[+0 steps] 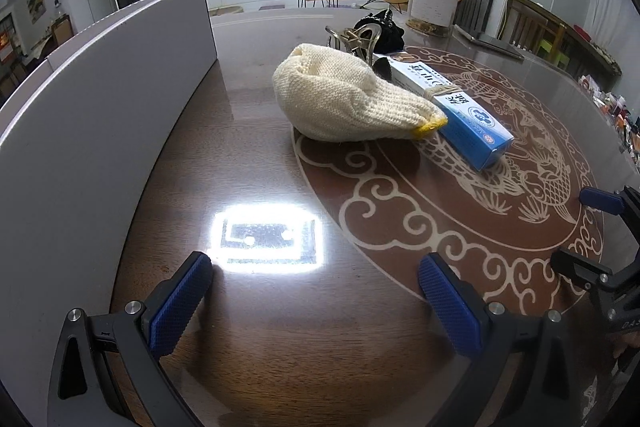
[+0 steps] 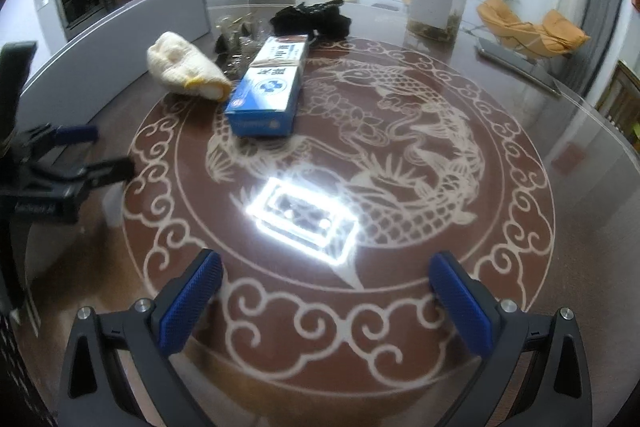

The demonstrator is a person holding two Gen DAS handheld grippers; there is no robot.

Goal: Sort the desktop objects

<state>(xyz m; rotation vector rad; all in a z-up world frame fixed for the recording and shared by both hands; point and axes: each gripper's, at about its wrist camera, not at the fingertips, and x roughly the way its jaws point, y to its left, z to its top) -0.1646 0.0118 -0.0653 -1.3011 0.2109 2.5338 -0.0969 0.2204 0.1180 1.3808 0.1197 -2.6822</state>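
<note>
Hovering, both claws wide, empty: left claw (image 1: pixel 316 291), right claw (image 2: pixel 326 291). Knit glove (image 1: pixel 344 99) soft, light; pinch mid-bulge.

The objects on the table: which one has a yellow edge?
The cream knitted glove; its cuff is trimmed yellow. The box beside it is blue, the bundle behind is black.

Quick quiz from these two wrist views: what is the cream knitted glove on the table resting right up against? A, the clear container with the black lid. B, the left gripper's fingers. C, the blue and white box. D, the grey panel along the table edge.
C: the cream knitted glove has its yellow-trimmed cuff up against the blue and white box; in the right wrist view the two also meet.
</note>
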